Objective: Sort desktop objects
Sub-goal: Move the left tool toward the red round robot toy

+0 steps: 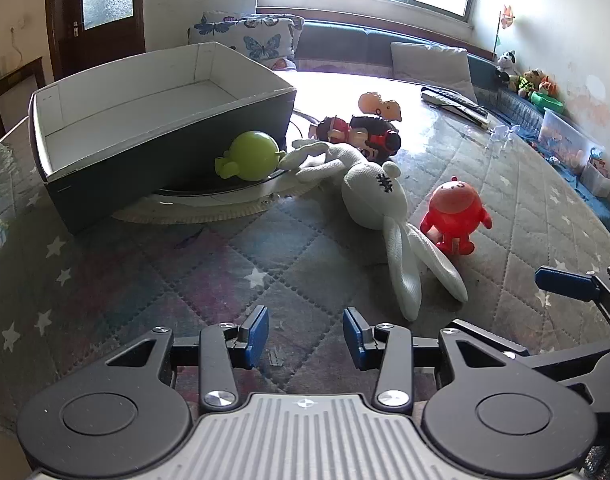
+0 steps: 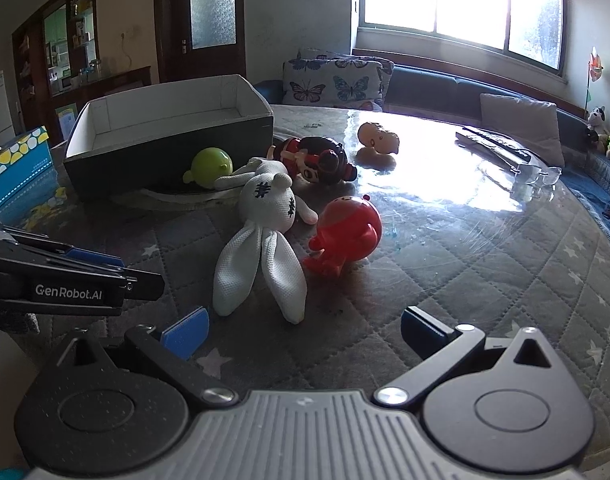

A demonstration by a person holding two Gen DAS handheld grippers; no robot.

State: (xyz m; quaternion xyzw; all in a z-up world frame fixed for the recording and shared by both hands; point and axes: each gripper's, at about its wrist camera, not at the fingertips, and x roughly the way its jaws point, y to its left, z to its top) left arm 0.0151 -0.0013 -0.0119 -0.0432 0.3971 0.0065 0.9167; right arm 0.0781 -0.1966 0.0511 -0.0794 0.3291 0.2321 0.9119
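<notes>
A dark box (image 1: 157, 148) (image 2: 173, 156) with a white inside stands open at the back left of the table. Against its front lies a green round toy (image 1: 255, 156) (image 2: 211, 166). A white plush rabbit (image 1: 375, 196) (image 2: 269, 216) lies in the middle, ears toward me. A red round toy (image 1: 457, 210) (image 2: 347, 230) sits to its right. A red-and-black doll (image 1: 365, 136) (image 2: 317, 158) and an orange toy (image 1: 379, 106) (image 2: 377, 138) lie behind. My left gripper (image 1: 305, 340) is open and empty, short of the rabbit. My right gripper (image 2: 301, 332) is open wide and empty, just before the rabbit's ears.
The table carries a quilted star-pattern cloth (image 1: 185, 272) under glass. A remote (image 1: 455, 104) (image 2: 493, 146) lies at the far right. A blue-and-yellow box (image 2: 15, 172) stands at the left. A bench with cushions (image 1: 261, 38) and toys runs behind.
</notes>
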